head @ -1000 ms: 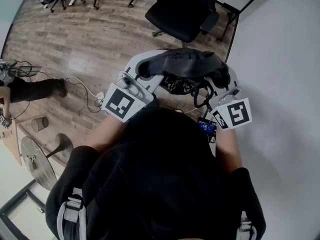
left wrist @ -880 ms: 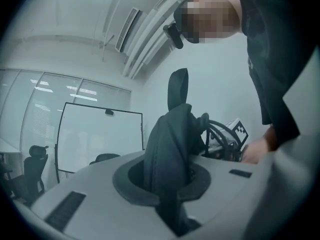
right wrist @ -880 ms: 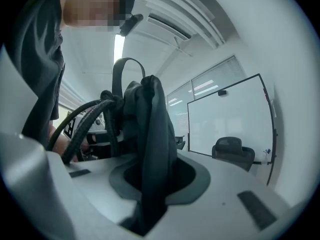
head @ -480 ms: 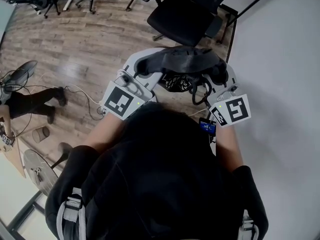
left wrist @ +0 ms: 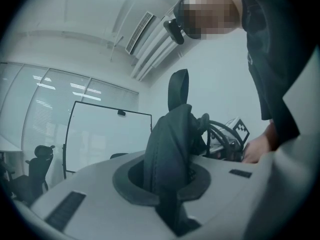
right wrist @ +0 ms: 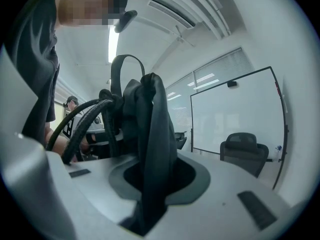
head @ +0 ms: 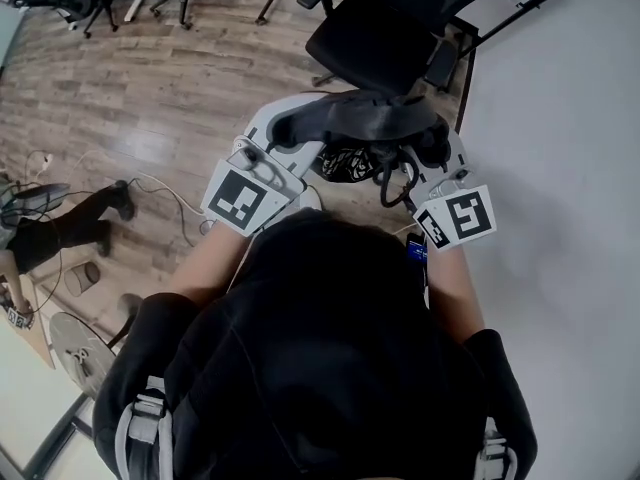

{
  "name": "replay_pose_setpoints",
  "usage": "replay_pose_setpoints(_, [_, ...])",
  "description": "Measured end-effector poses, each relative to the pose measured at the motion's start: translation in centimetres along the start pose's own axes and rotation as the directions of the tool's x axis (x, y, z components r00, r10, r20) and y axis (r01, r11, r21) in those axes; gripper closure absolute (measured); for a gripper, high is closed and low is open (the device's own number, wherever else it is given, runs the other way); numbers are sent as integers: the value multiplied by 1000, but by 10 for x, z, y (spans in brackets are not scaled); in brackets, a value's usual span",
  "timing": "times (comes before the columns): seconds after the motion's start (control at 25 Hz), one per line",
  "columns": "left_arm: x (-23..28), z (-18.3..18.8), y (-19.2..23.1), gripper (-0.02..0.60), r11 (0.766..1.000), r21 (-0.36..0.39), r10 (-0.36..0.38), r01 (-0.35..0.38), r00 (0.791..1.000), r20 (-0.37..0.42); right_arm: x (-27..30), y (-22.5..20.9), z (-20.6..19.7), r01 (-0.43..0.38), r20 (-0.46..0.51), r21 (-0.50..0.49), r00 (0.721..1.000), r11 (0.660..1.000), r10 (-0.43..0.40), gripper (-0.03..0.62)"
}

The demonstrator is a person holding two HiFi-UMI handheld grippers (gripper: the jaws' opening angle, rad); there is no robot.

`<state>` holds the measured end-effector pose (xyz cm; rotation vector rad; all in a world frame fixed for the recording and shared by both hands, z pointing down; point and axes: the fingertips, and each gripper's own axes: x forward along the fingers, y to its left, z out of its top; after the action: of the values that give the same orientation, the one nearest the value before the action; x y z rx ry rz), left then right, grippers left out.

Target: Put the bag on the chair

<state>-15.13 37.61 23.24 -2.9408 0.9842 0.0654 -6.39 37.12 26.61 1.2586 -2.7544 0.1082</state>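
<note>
Closest to the camera is the person's black hooded top (head: pixel 320 368), seen from above. Both arms reach forward from it, and each hand holds 1 grey gripper with a black-and-white marker cube.

The left gripper (head: pixel 290 133) has its 2 jaws nearly closed. They pinch a fold of the soft black cloth bag (head: pixel 365 123) at the bag's left end. In the left gripper view the dark cloth (left wrist: pixel 172 144) fills the thin gap between the jaws of the left gripper (left wrist: pixel 167 184).

The right gripper (head: pixel 440 150) does the same at the bag's right end. In the right gripper view its jaws (right wrist: pixel 150 184) are almost shut, with a fold of the bag (right wrist: pixel 150 129) squeezed between them.

So the bag is up in the air, stretched between the 2 grippers, over the brown wooden floor (head: pixel 150 88). It touches nothing else. I think 2 grips are used so the floppy bag stays spread out and level. Its thick black looped straps (head: pixel 395 183) hang loose under it, on the right side.

Just past the bag stands the black mesh office chair on wheels (head: pixel 375 38), near the far edge of the floor. Its seat faces the person and has nothing on it. The bag is close to the seat but not over it yet, so the job looks about halfway done.

Next, I think, the bag must go forward and down onto the seat. The straps could catch on an armrest.
</note>
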Motion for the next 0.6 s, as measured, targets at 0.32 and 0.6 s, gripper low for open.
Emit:
replay_pose_setpoints(0.32, [-40,16,51,535,1000,-8,25,-25,999,20,51,37,21,-17,-22,-9,1000,1000,16,525])
replay_pose_setpoints(0.6, [-45,10,77,536,998,-20,65,-65,998,14,81,38,19,-52,-8,-3,999,999,52,524])
